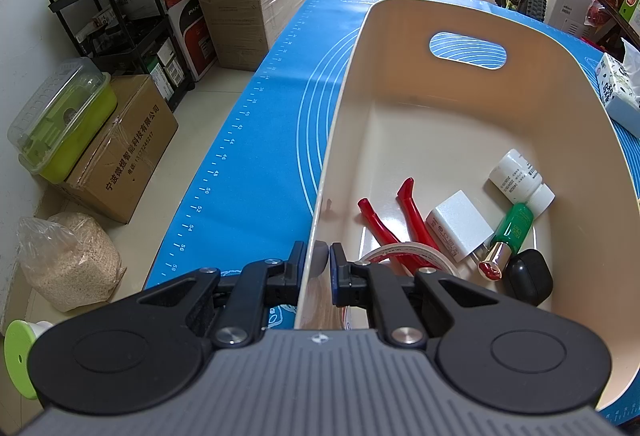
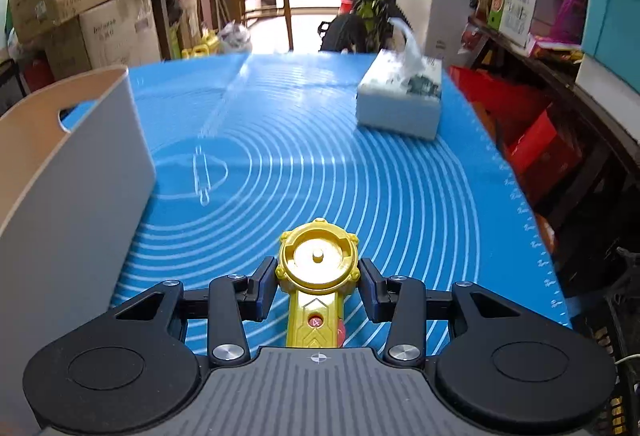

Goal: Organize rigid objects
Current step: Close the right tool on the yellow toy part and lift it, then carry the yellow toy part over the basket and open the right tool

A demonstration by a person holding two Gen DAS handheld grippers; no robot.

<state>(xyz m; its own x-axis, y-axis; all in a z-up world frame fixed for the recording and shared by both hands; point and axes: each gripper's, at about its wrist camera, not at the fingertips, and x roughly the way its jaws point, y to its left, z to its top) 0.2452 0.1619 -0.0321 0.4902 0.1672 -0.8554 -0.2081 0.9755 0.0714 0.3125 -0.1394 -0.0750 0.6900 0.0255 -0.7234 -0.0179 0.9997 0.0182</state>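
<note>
While bin (image 1: 340, 124) rim clamped, mat (image 2: 360, 196) edge open

Left gripper (image 1: 318, 256) jaws nearly shut; right gripper (image 2: 316, 276) jaws part-open, angled down.

Right gripper (image 2: 318, 278) with fingers (image 2: 262, 276) closed on a yellow toy (image 2: 316, 268), blue mat (image 2: 360, 176) on the counter, beige bin (image 2: 80, 164) at left, tissue box (image 2: 400, 100) beyond

Toy (image 2: 316, 268) on mat (image 2: 360, 172), bin (image 2: 72, 172) to its left, tissue pack (image 2: 400, 104) behind it
</note>
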